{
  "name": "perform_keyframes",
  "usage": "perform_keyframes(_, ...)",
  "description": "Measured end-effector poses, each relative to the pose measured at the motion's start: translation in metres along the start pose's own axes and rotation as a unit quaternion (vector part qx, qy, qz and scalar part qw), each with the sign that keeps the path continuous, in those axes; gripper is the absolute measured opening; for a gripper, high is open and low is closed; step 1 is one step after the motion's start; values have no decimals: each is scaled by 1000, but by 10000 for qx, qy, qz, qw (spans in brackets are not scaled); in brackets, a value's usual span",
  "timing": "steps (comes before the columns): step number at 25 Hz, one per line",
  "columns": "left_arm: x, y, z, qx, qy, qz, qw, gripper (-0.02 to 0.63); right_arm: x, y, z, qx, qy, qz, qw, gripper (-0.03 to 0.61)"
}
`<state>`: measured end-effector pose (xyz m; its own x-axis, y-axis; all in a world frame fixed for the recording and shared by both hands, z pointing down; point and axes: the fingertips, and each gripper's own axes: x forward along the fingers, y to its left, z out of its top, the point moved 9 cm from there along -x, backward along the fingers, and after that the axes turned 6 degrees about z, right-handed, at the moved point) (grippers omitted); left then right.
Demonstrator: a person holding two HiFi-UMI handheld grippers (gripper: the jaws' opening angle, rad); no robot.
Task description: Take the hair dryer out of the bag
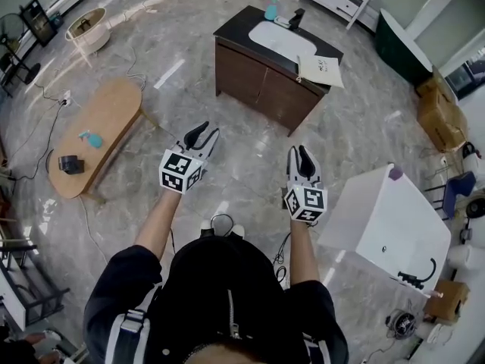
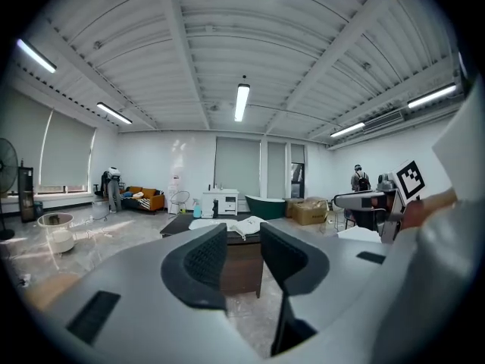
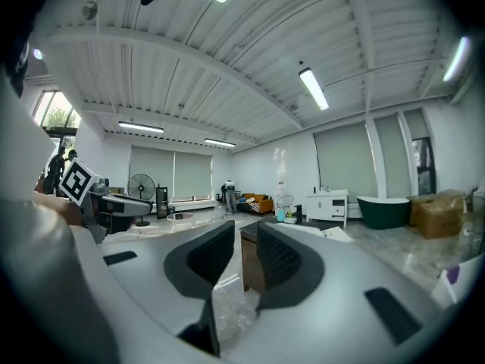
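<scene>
No hair dryer can be made out in any view. A flat white bag-like thing (image 1: 320,70) lies on the right end of a dark wooden vanity (image 1: 258,78); it also shows far ahead in the left gripper view (image 2: 244,225). I cannot tell what it holds. Both grippers hang in mid-air over the marble floor, well short of the vanity. My left gripper (image 1: 203,131) (image 2: 243,237) points level, its jaws a little apart with nothing between them. My right gripper (image 1: 301,152) (image 3: 245,239) stands beside it, jaws narrowly apart and empty.
The vanity carries a white sink (image 1: 282,40). An oval wooden table (image 1: 102,123) at left holds a blue spray bottle (image 1: 91,138) and a black object (image 1: 70,164). A white box (image 1: 386,218) stands close at right. Cables (image 1: 45,127) trail over the floor.
</scene>
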<state>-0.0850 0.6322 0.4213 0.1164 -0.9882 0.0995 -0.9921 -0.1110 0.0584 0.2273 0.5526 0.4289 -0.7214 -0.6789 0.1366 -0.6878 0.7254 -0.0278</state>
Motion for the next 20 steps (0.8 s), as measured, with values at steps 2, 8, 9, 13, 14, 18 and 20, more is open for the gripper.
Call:
perform_keyframes(2,0,1,0,-49,-57,30,10000,160,0,0,-1,-36,12,2,10000,112)
perform_keyframes(8,-5,12,-3,-18,21,-90,10000,225,0,8,-7,-10,102,-126,9999,189)
perform_keyframes(9,-6,15,-4,-1,26,-104,9999,225,2,11,-9,19,108,-147,9998,195)
perform_keyframes(13,-8,27,-8,40,16,-148,9999,225,5,22,-14,42,147,-208,9997,204)
perform_keyframes(14,-8,30,-9,43,20,-166,9999,225,6,25,-14,33,145,-217,9997,206)
perform_keyframes(18,-8,38,-11,51,82,-298,9995,225,6,35,-11,37,77,-306,9995,210)
perform_keyframes(20,-8,39,-13,54,111,-371,9992,225,7,39,-11,42,68,-338,9994,210)
